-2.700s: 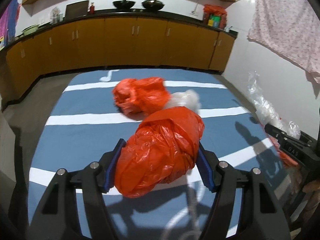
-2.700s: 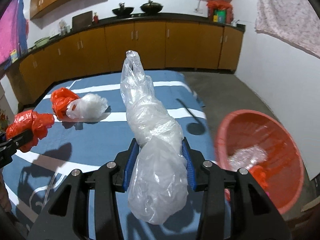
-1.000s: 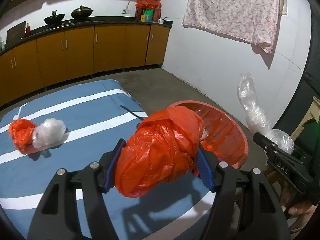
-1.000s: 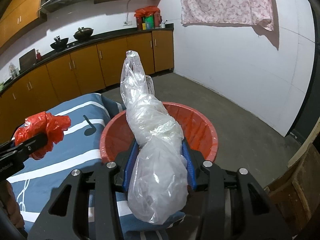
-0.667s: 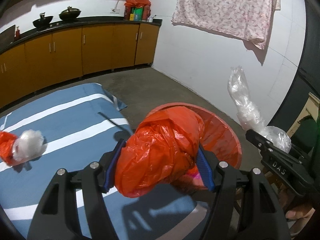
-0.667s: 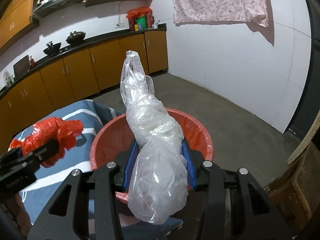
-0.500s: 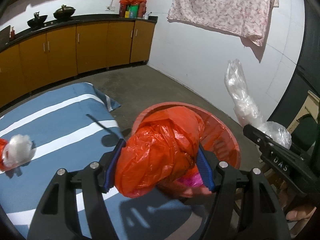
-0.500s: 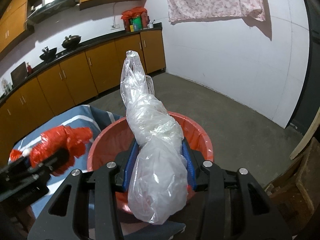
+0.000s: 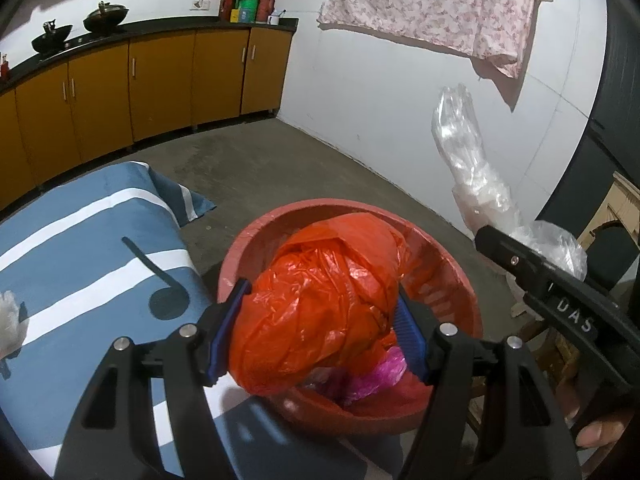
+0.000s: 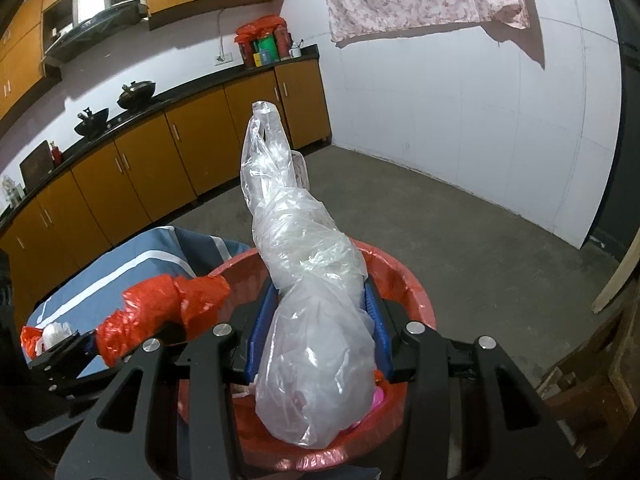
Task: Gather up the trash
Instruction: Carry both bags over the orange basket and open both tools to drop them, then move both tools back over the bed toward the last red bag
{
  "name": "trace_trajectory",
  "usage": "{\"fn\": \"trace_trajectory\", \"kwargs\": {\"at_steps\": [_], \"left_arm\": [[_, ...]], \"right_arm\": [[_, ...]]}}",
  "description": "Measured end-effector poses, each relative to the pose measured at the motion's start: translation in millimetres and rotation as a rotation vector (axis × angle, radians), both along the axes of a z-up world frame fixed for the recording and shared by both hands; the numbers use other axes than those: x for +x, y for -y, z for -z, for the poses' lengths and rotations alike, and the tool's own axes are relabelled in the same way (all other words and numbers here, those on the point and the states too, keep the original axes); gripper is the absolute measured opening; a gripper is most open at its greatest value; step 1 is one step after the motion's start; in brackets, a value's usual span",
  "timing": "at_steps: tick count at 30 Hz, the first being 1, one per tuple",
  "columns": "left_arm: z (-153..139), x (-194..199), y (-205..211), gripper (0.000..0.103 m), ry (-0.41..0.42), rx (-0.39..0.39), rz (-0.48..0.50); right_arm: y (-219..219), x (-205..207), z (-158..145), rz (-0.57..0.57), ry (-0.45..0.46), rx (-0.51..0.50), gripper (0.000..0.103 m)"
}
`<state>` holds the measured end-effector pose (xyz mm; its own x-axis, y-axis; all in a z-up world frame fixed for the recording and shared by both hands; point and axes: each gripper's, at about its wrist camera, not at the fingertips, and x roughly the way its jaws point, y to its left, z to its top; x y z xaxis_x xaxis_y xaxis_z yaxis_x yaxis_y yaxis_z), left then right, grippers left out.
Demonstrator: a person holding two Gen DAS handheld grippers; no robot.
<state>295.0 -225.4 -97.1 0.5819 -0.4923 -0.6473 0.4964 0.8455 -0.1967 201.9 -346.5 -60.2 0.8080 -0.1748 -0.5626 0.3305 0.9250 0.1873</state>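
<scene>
My left gripper [image 9: 318, 330] is shut on a crumpled orange plastic bag [image 9: 320, 304] and holds it above the red basin [image 9: 256, 236]. My right gripper [image 10: 318, 330] is shut on a long clear plastic bag [image 10: 308, 288] and holds it over the same basin [image 10: 416, 288]. Pink trash [image 9: 376, 376] lies inside the basin. The orange bag also shows in the right wrist view [image 10: 160, 308], at the left over the basin's edge. The clear bag also shows in the left wrist view [image 9: 472, 176], at the right.
A blue mat with white stripes [image 9: 80, 256] lies on the concrete floor left of the basin. A small white bag [image 9: 8, 320] and an orange scrap [image 10: 30, 338] remain on it. Orange cabinets [image 9: 160, 80] line the back wall. Wooden pieces [image 10: 592, 376] stand at the right.
Both grippers have swung right from the mat toward the basin and now hang over it, each still holding its bag.
</scene>
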Motion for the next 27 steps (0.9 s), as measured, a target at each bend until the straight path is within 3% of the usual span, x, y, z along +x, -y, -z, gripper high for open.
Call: {"fn": "trace_trajectory", "kwargs": {"at_steps": [3,7,9,12,22,27], "left_arm": [[7.2,4.3,1.1,0.070,-0.026,-0.004,0.002],[13.6,7.5,-8.6,0.077,-0.055,-0.017,-0.021],[15.0,8.3,-16.8,0.080,-0.066,-0.025,-0.040],[14.5,6.2,-27.7,0.084,-0.067,-0.033,-0.060],[5.9,-29.7,-91.3,0.098,0.058,0.084,-0.195],[8.0,-46.0,-158.2,0.098,0.067,0.140,-0.301]], "right_arm": [[2.8,-1.5,-0.6,-0.003,0.014,0.005,0.063],[7.6,-7.5,-1.5,0.017,0.030,0.024,0.070],[8.4,-10.2,-2.8,0.035,0.040,0.021,0.083],[7.4,-18.8,-5.3,0.061,0.070,0.021,0.095],[-18.1,-17.1,-1.0,0.041,0.055,0.025,0.096],[-48.5,-8.5,-0.6,-0.011,0.036,0.017,0.096]]}}
